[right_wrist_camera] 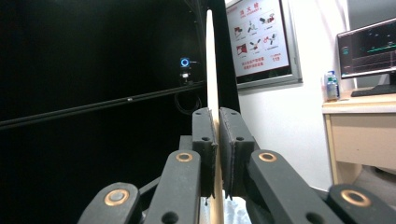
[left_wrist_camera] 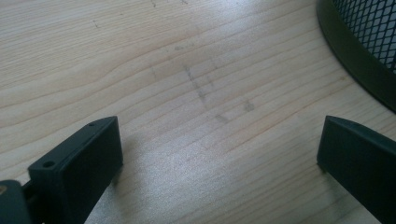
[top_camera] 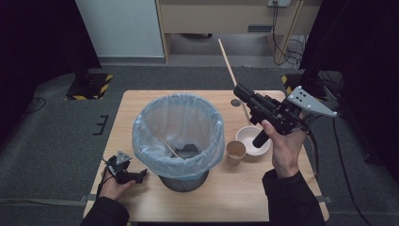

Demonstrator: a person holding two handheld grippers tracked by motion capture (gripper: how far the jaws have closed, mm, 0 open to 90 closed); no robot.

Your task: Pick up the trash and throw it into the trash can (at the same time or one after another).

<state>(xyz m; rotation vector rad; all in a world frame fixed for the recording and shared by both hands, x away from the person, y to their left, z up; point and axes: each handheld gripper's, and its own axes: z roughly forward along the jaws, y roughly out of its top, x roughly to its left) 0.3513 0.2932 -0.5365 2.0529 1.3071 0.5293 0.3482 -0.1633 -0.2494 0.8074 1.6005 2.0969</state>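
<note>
Right gripper (top_camera: 243, 93) clamped on a wooden stick (top_camera: 227, 60), raised far right. Left gripper (top_camera: 139, 174) jaws apart, near left on counter (top_camera: 141, 101). Lined bin (top_camera: 179, 136) holds a stick and dark scrap; paper cup (top_camera: 235, 151) and white bowl (top_camera: 248, 135) interiors indiscernible. Wall poster (right_wrist_camera: 259, 35) writing illegible

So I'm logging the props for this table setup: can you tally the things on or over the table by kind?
Mesh bin with plastic liner: 1
Paper cup: 1
White bowl: 1
Wooden sticks: 2, one clamped in the right gripper, shown as stick in gripper, and one stick in bin
Total: 5
The left gripper is open and holds nothing.
</note>
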